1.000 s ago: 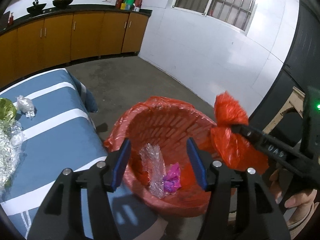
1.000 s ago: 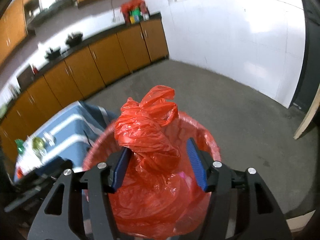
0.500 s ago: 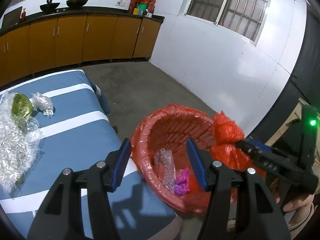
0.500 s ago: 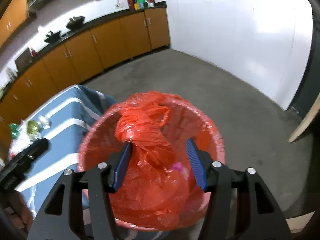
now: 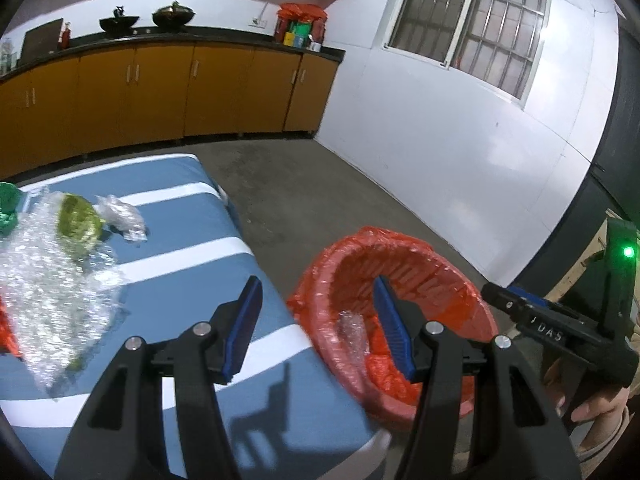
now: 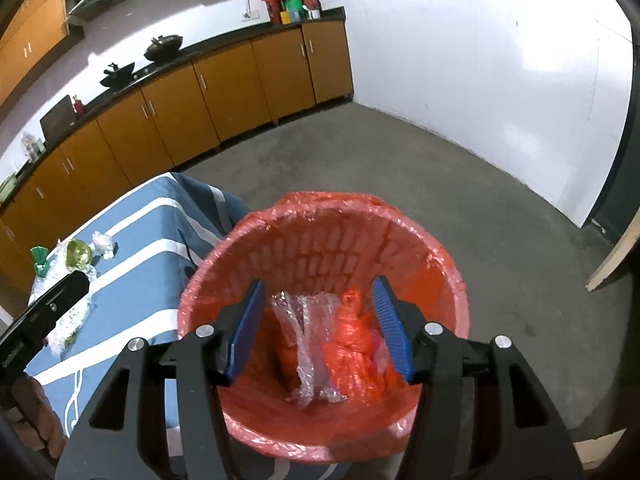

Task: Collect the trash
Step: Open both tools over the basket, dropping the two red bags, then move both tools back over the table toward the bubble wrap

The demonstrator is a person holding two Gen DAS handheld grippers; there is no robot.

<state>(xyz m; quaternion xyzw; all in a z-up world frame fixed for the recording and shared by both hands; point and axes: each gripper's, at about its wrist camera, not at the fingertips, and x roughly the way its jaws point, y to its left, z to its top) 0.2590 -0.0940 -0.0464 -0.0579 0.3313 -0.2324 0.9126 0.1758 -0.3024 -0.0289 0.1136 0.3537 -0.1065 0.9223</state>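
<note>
Released since a moment ago, the crumpled red plastic bag [image 6: 354,344] now lies at the bottom of the red-lined waste basket [image 6: 320,236], beside a clear bubble wrap piece [image 6: 304,344]. Right gripper [image 6: 320,328] hangs over the basket, fingers spread and empty. Left gripper [image 5: 318,330], fingers likewise apart and empty, sits over the near edge of the blue striped surface [image 5: 208,240], where bubble wrap [image 5: 52,288] and a yellow-green wrapper [image 5: 78,224] remain.
</note>
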